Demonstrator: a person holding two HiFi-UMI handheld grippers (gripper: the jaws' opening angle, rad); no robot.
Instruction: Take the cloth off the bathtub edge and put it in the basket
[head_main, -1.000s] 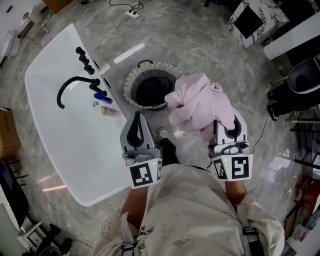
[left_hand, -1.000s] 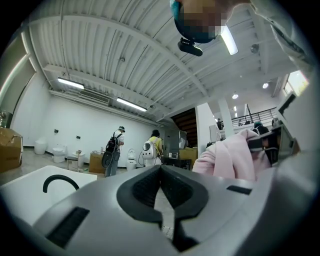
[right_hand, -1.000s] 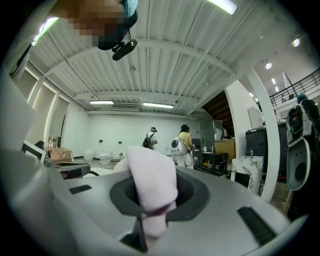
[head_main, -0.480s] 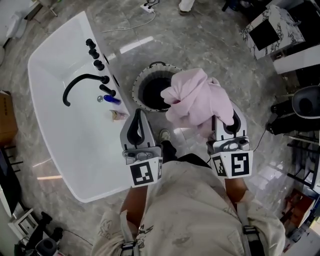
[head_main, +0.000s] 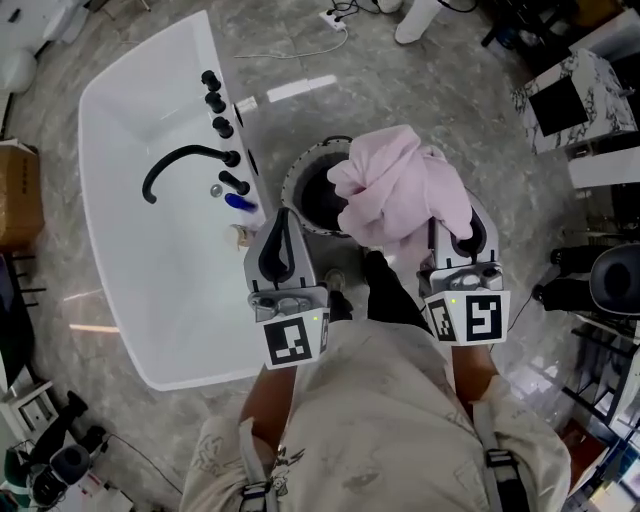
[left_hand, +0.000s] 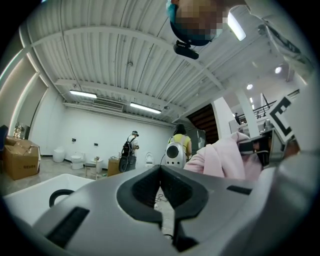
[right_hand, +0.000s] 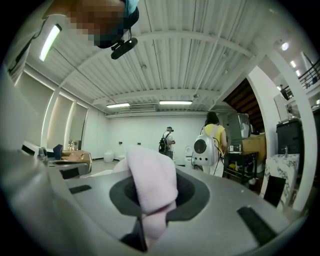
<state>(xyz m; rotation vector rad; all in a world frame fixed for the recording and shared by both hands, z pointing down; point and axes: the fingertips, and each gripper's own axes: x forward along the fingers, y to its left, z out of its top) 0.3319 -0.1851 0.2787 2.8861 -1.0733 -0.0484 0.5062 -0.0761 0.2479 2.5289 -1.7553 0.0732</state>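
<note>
**Colleague:** Where's the cloth?

**Me:** The crumpled pale pink cloth (head_main: 400, 190) is clamped in my right tool (head_main: 458, 240). Most of it is bunched above the jaws, and in the right gripper view a fold runs down between them, pinched tight. In the head view it overlaps the right side of the round basket with the white ribbed rim and dark inside (head_main: 296, 170). It is well clear of the tub edge.

**Colleague:** And the basket itself?

**Me:** It stands on the grey marbled floor (head_main: 420, 70), just beside the white bathtub (head_main: 150, 270).

**Colleague:** Your left tool?

**Me:** My left tool (head_main: 283, 222) has its jaws together with nothing between them. I hold it level beside the right one, and its tip shows between the tub's edge and the basket.

**Colleague:** Anything on the tub?

**Me:** There is a curved black faucet (head_main: 185, 160) with a row of black knobs (head_main: 218, 102) along that edge.
</note>
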